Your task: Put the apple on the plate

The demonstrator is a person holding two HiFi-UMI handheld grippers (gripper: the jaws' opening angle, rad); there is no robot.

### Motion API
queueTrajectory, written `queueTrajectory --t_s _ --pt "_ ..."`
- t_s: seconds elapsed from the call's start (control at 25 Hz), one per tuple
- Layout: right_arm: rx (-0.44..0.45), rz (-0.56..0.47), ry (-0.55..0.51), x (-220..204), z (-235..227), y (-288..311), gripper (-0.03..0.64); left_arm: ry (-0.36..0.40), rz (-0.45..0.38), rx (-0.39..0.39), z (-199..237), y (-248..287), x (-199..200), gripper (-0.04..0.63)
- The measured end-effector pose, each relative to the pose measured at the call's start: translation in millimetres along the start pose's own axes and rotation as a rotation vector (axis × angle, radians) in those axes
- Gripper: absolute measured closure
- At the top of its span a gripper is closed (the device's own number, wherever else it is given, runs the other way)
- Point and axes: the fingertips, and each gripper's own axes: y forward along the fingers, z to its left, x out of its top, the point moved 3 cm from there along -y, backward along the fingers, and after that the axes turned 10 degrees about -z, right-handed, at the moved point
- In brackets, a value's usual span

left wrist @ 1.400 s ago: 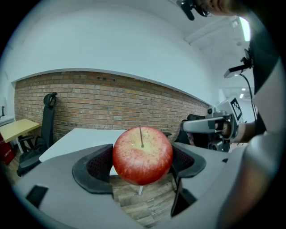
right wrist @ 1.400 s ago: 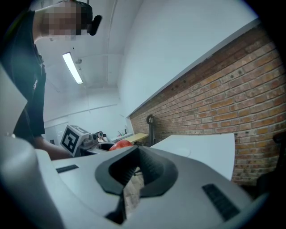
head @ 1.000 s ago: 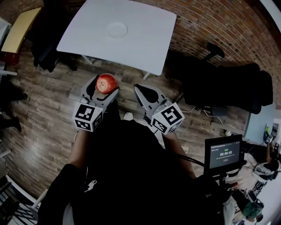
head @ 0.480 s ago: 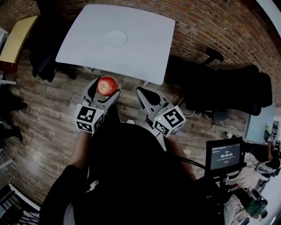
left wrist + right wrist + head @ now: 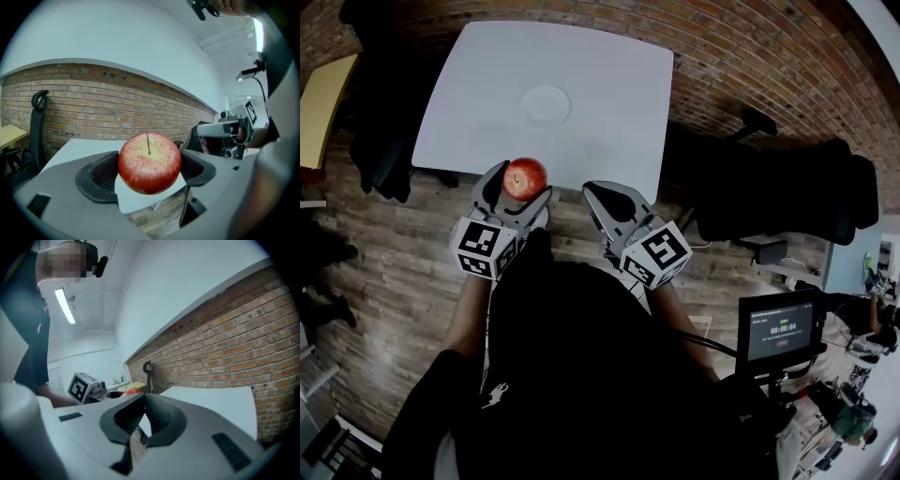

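White table (image 5: 581, 103) has slid down the frame since half a second ago, so the apple (image 5: 526, 177), then over the wooden floor (image 5: 384, 234), now shows at its near edge, left of centre and well short of the plate (image 5: 546, 103). We see it red, with a pale yellowish patch round a thin stem, clamped between our left gripper's (image 5: 519, 184) jaws. Our right gripper (image 5: 598, 191), just to the right, points up the frame too, jaws closed on nothing.
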Motion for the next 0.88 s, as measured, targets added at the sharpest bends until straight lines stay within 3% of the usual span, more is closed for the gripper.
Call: queueTrajectory --t_s 0.88 --pt "-0.072 0.087 -0.026 7.0 -48.5 116.4 0.612 -0.003 0.04 -0.139 103.4 76.0 22.6 0.195"
